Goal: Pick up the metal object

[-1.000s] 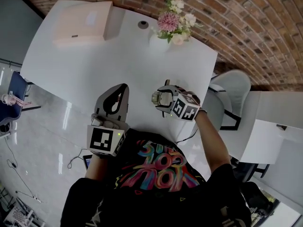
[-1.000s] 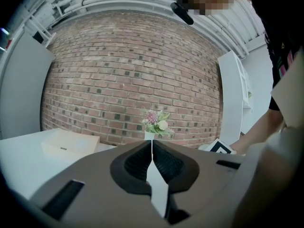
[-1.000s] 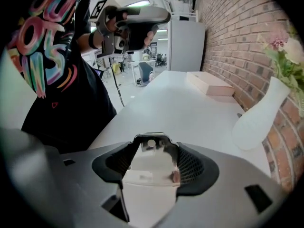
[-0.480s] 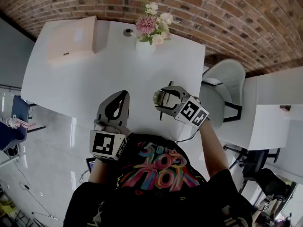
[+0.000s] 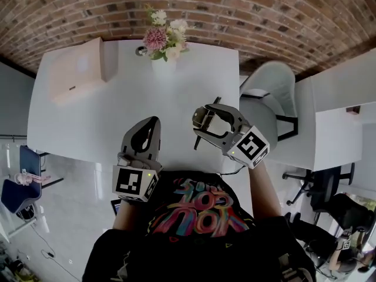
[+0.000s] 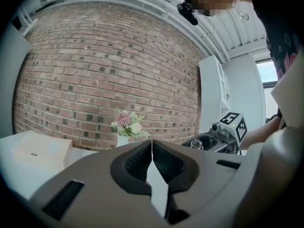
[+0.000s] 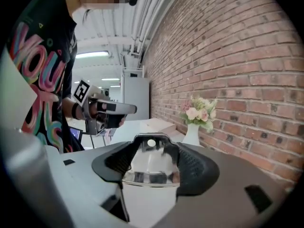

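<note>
A shiny metal cup-like object [image 7: 150,169] sits between the pads of my right gripper [image 7: 152,158], which is shut on it above the white table [image 5: 106,119]. In the head view the right gripper [image 5: 201,121] hangs over the table's near right part, with the metal object [image 5: 200,117] glinting at its tip. My left gripper [image 5: 151,124] floats beside it on the left, jaws shut with nothing between them. The left gripper view shows the left gripper's [image 6: 151,148] pads meeting, and off to the right the right gripper [image 6: 205,142] carrying the metal object [image 6: 194,145].
A vase of flowers [image 5: 163,39] stands at the table's far edge by the brick wall. A pale box [image 5: 75,70] lies at the far left corner, with a small round grommet [image 5: 141,51] near the vase. A white chair [image 5: 271,93] and another white table [image 5: 338,107] are to the right.
The right gripper has swung a little to the right and turned, still holding the metal object. The left gripper has barely moved. The head view has shifted, so the table sits further left.
</note>
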The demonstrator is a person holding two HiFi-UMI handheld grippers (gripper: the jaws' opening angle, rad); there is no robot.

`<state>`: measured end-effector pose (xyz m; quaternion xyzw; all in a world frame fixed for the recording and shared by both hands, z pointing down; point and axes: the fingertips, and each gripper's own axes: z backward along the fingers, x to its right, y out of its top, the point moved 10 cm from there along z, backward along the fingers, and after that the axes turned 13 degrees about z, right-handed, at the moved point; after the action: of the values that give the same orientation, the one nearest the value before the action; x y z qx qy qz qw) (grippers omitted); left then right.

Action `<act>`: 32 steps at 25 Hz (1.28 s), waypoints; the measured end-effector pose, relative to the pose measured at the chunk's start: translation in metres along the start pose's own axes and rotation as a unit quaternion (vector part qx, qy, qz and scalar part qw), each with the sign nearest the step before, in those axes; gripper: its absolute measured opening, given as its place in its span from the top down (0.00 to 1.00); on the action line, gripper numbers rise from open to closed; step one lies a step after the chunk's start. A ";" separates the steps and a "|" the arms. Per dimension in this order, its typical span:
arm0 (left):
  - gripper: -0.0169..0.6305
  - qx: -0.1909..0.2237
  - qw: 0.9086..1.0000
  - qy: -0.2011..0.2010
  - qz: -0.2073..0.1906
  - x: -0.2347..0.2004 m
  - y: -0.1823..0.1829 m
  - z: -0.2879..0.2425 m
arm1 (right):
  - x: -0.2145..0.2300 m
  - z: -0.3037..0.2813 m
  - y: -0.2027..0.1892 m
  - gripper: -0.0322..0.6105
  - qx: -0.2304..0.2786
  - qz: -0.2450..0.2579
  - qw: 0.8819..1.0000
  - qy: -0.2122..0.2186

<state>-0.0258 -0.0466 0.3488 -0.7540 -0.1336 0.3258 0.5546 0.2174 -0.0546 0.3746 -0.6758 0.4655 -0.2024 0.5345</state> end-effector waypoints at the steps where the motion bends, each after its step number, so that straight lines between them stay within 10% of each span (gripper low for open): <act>1: 0.93 -0.001 1.000 -0.003 0.000 0.001 0.000 -0.001 | 0.000 0.006 0.003 0.47 0.011 -0.004 1.000 -0.015; 20: 0.93 0.009 1.000 -0.028 0.000 0.008 0.007 -0.016 | -0.024 0.083 0.029 0.47 0.114 -0.072 0.966 -0.222; 32: 0.93 0.014 1.000 -0.019 -0.003 0.005 0.008 -0.014 | -0.028 0.082 0.020 0.47 0.105 -0.078 0.967 -0.220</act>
<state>-0.0143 -0.0573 0.3420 -0.7395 -0.1423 0.3402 0.5631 0.2589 0.0127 0.3340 -0.6781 0.2583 -0.1379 0.6742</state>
